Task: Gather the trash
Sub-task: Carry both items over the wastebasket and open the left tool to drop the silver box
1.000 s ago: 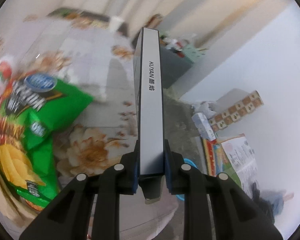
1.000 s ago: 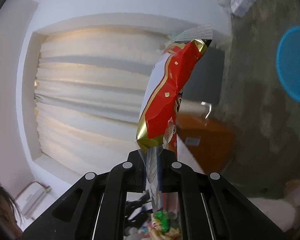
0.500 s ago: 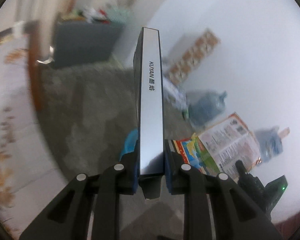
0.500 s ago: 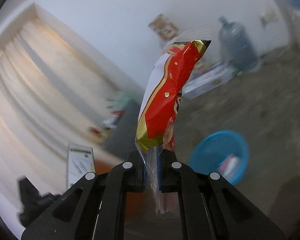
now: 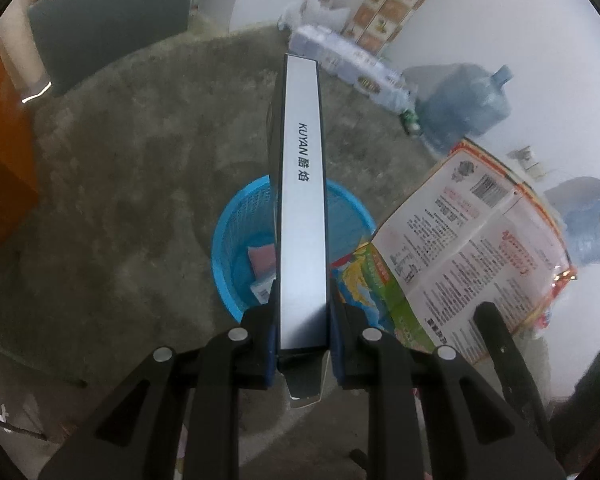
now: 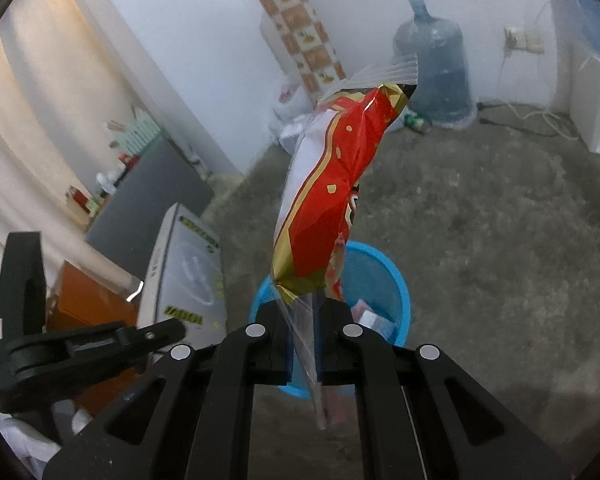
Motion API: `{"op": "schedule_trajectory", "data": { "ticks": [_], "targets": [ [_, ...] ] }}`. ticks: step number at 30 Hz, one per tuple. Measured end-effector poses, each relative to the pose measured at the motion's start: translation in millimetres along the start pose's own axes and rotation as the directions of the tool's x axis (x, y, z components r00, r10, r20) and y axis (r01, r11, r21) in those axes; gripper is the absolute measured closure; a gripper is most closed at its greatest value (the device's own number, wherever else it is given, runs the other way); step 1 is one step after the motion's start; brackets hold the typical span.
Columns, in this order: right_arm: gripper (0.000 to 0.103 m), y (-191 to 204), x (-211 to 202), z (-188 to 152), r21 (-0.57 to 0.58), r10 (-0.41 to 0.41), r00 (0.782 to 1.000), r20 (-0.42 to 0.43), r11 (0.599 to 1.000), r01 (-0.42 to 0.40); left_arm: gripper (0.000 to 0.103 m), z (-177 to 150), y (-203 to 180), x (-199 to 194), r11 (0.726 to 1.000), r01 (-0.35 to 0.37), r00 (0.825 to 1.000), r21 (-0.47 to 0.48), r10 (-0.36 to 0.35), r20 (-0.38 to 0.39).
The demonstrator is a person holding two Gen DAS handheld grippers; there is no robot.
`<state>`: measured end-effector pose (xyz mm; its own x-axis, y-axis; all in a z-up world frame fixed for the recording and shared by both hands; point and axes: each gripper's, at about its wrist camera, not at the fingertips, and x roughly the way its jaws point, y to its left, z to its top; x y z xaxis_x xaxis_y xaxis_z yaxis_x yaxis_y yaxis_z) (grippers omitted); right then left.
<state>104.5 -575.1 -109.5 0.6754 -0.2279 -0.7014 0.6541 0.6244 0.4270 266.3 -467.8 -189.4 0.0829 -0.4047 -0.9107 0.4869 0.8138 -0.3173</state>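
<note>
My left gripper [image 5: 302, 344] is shut on a flat silver box [image 5: 302, 200] printed "KUYAN", held edge-up straight above a blue mesh basket [image 5: 228, 240] on the grey floor. A pink item and a white packet lie in the basket. My right gripper [image 6: 304, 340] is shut on the clear sealed edge of a red, white and gold snack bag [image 6: 332, 184], which stands up over the same basket [image 6: 396, 284]. The two grippers are close side by side. The bag's printed back [image 5: 460, 240] fills the right of the left wrist view. The box [image 6: 184, 264] shows at the left of the right wrist view.
Blue water jugs [image 5: 460, 104] [image 6: 432, 68] stand by the white wall, beside a tall checked carton [image 6: 300, 36] and white packs [image 5: 348, 64]. A grey cabinet [image 5: 112, 20] and orange wooden furniture [image 5: 4, 152] lie to the left. A cable [image 6: 540, 120] trails on the floor.
Both views swung away from the flowered tablecloth and the curtain down to the floor. The blue basket now lies right under both grippers. Both grips are unchanged.
</note>
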Motion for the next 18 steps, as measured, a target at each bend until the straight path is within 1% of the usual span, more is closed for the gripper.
{"op": "schedule_trajectory", "data": {
  "ticks": [1, 2, 4, 6, 8, 12, 15, 18],
  "targets": [
    [0.096, 1.0, 8.0, -0.2, -0.009, -0.009, 1.0, -0.007, 1.0, 0.009, 0.083, 1.8, -1.5, 12.3, 1.0, -0.003, 1.0, 0.008, 0.003, -0.012],
    [0.096, 1.3, 15.2, -2.0, -0.018, -0.02, 1.0, -0.014, 1.0, 0.02, 0.08, 4.0, -1.5, 24.5, 1.0, -0.006, 1.0, 0.011, 0.007, -0.027],
    [0.096, 5.0, 29.1, -3.7, -0.04, -0.032, 0.999, -0.029, 0.999, 0.03, 0.075, 8.6, 4.0, 44.5, 0.999, -0.041, 0.998, 0.009, 0.041, -0.056],
    [0.096, 8.6, 47.4, -6.1, -0.075, -0.052, 0.998, -0.045, 0.996, 0.049, 0.061, 13.5, 12.1, 54.1, 0.997, -0.071, 0.996, -0.022, 0.069, -0.056],
    [0.096, 12.9, 64.3, -11.7, -0.113, -0.077, 0.995, -0.068, 0.991, 0.069, 0.06, 16.4, 17.8, 55.2, 0.995, -0.084, 0.996, -0.057, 0.081, -0.046],
    [0.097, 20.6, 96.0, -25.0, -0.18, -0.118, 0.985, -0.124, 0.979, 0.094, 0.06, 23.3, 31.5, 35.9, 0.992, -0.092, 0.996, -0.083, 0.09, -0.027],
    [0.097, 18.3, 116.0, -33.0, -0.187, -0.122, 0.978, -0.172, 0.978, 0.089, 0.06, 33.3, 47.3, 11.3, 0.99, -0.099, 0.995, -0.096, 0.101, 0.012],
    [0.097, 24.9, 137.0, -42.1, -0.203, -0.126, 0.966, -0.227, 0.976, 0.079, 0.06, 40.3, 59.8, -16.1, 0.99, -0.094, 0.994, -0.103, 0.1, 0.051]
  ]
}}
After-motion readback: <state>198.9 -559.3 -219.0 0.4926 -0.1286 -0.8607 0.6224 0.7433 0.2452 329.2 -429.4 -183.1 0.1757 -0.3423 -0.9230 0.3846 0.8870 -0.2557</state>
